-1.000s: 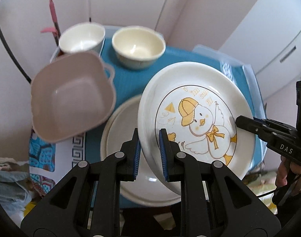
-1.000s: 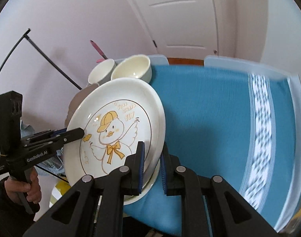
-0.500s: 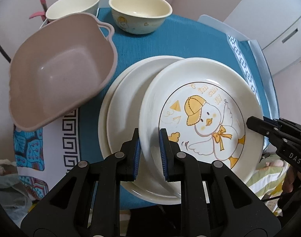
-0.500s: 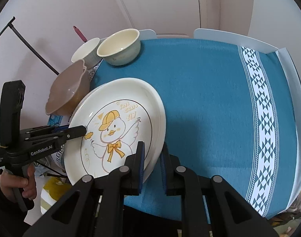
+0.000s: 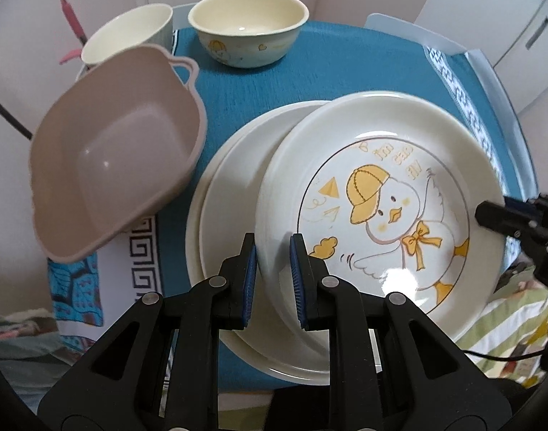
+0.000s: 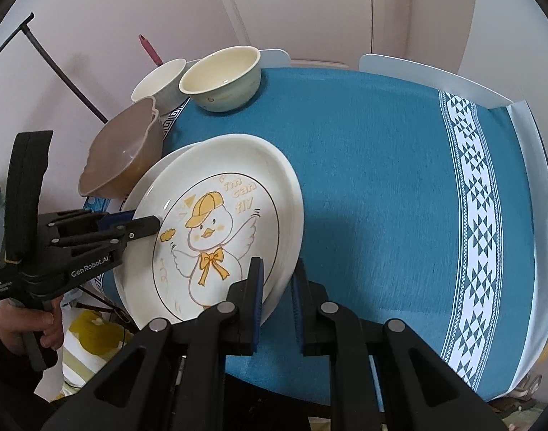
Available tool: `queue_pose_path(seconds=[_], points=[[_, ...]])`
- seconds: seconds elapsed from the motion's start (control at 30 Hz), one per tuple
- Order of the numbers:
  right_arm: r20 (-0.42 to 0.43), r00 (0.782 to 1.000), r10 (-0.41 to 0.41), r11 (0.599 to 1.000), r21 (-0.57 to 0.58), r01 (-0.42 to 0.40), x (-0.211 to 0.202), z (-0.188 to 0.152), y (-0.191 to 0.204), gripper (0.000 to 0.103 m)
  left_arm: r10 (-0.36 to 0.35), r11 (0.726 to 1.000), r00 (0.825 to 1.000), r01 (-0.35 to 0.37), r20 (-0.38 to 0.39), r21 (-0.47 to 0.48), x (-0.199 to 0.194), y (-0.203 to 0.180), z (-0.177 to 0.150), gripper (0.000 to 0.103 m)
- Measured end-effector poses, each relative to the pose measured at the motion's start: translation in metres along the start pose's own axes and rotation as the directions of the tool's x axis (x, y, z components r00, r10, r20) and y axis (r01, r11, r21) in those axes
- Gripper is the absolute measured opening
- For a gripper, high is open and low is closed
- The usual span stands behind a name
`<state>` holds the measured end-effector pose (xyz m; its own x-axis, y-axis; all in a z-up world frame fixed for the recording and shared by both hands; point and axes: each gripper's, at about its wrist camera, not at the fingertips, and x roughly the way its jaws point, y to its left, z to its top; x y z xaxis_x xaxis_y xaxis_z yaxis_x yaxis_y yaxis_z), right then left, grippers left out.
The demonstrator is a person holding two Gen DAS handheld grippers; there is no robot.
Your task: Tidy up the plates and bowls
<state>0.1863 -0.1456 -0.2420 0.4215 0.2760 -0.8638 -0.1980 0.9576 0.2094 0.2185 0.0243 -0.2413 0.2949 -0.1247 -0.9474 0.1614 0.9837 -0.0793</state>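
A white plate with a yellow-capped duck drawing [image 5: 378, 208] [image 6: 216, 237] lies tilted on a stack of plain white plates [image 5: 231, 186] [image 6: 177, 158]. My left gripper [image 5: 273, 280] is shut on the duck plate's left rim; it also shows in the right wrist view [image 6: 144, 226]. My right gripper [image 6: 277, 298] is shut on the plate's opposite rim; its tip shows in the left wrist view [image 5: 489, 213]. A beige square bowl with handles [image 5: 112, 172] [image 6: 126, 151] sits left of the stack. Two cream bowls [image 5: 247, 25] [image 5: 126, 36] stand behind.
The table has a blue cloth [image 6: 381, 179] with a white patterned stripe [image 6: 478, 215] on the right. The stack sits near the table's near-left edge. A white door [image 6: 310, 10] and a pink wall lie behind. A pink stick [image 5: 71, 18] stands by the far bowl.
The duck plate has come down from a raised, steeper tilt to rest nearly flat on the plate stack. Both grippers moved down with it, still clamped on its rims.
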Motion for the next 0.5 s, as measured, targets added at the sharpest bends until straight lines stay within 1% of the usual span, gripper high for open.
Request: queue_pose_path(seconds=[0.1, 0.17, 0.4, 0.5], points=[[-0.008, 1.0, -0.005, 1.0, -0.008, 0.005, 0.001, 0.003, 0.001, 0.014, 0.061, 0.997, 0.998, -0.061, 0.011, 0.053, -0.002, -0.007, 0.0, 0.017], [-0.011, 1.0, -0.005, 1.0, -0.016, 0.005, 0.002, 0.004, 0.003, 0.014, 0.093, 0.993, 0.996, -0.094, 0.017, 0.07, -0.003, -0.009, 0.0, 0.017], [-0.026, 1.0, 0.018, 0.999, -0.032, -0.019, 0.01, 0.006, 0.007, 0.014, 0.172, 0.98, 0.985, -0.174, 0.025, 0.097, -0.003, -0.01, 0.0, 0.017], [-0.031, 0.999, 0.02, 0.999, -0.038, -0.021, 0.013, 0.007, 0.009, 0.014, 0.186, 0.977, 0.982, -0.188, 0.027, 0.098, -0.003, -0.01, 0.0, 0.017]])
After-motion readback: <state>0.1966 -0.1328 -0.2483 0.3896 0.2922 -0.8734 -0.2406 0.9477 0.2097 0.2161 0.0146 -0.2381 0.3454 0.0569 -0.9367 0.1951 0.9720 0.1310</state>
